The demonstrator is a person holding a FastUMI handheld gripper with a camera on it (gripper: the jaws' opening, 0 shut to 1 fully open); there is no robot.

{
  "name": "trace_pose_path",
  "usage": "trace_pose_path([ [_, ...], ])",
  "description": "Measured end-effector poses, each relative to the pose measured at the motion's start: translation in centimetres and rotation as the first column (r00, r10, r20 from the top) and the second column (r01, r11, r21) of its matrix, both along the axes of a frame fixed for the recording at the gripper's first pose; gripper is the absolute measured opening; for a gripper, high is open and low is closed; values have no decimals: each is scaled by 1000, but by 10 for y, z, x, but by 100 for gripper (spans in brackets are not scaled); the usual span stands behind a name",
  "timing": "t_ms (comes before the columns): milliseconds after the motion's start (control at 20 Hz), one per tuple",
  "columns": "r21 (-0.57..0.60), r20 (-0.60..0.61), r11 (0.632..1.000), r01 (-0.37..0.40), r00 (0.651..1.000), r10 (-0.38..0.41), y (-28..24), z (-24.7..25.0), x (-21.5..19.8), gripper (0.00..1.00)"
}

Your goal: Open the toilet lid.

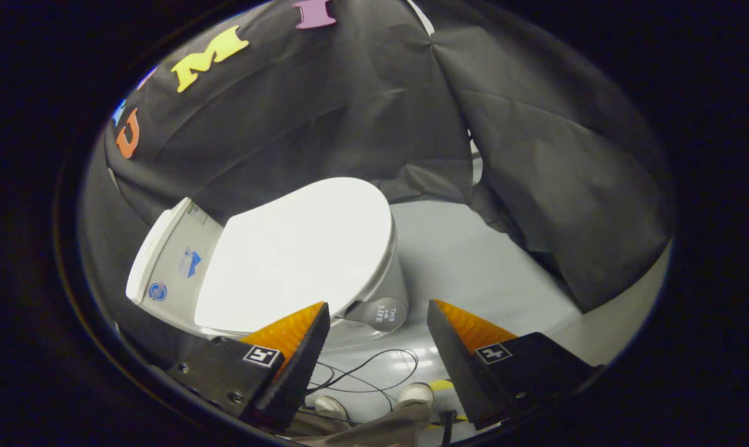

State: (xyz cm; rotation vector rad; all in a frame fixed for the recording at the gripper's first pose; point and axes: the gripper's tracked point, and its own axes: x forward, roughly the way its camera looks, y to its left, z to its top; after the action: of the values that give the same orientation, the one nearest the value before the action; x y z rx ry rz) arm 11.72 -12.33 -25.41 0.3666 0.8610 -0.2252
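The gripper point(379, 310) hangs in the air with its jaws wide apart and nothing between them. The toilet point(374, 292) stands on the grey floor point(474, 261), just ahead of the jaws. Its white lid point(294, 254) lies flat and closed on top. The tank point(169, 261) is behind it. The lid looks hard, smooth and a bit slippery, and probably not heavy. It should swing up toward the tank. The best place to grab is likely the round front edge, far from the tank. Black wires point(362, 372) lie on the floor below.
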Motion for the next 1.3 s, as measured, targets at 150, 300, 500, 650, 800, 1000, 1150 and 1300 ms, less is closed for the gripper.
trace_pose_path([
  [150,105,-45,994,25,999,-20,5,-18,2,98],
  [300,206,-50,976,70,997,-61,7,-29,2,88],
  [500,261,-38,961,94,996,-87,2,-44,8,83],
  [650,329,-49,937,119,993,-109,1,-54,9,79],
  [800,389,-57,907,160,987,-149,-2,-62,12,64],
  [1000,476,-51,863,171,985,-167,4,-66,13,48],
  [1150,514,-36,837,188,980,-197,0,-66,14,39],
  [1300,580,-30,784,222,967,-252,-6,-60,15,30],
])
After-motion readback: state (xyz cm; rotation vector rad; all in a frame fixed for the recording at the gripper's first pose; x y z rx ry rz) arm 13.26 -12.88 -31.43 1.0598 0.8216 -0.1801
